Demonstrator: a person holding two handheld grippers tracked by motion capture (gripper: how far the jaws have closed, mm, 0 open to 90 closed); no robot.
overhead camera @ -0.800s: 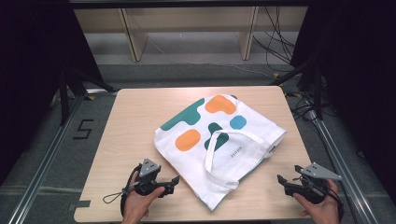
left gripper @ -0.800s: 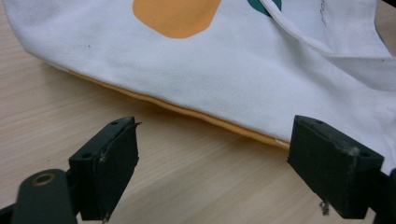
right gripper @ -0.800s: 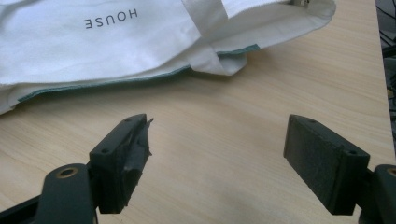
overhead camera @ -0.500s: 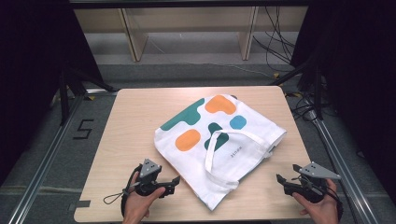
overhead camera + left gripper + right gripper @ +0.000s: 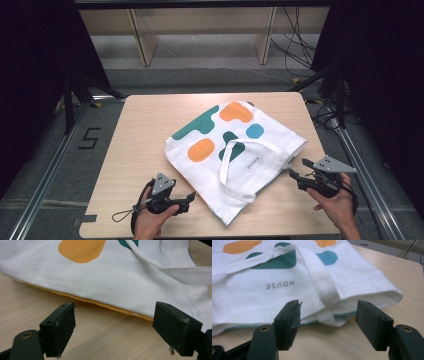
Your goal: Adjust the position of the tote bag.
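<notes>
High view | one tote bag [image 5: 235, 155] | two grippers: left gripper [image 5: 189, 198] released, right gripper [image 5: 296, 169] released

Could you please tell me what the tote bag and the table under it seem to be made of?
Tote bag: likely white cotton canvas, matte; soft folds, stitched hems and printed colour patches suggest it. Table: pale wood or wood-look laminate, smooth; faint grain lines show.

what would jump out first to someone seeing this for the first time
A white tote bag with orange, green and blue blobs lies flat in the middle of the wooden table, one handle looped over it. At the near edge a hand-held claw flanks it on each side: the left claw and the right claw, both open, point at its edges without touching.
</notes>
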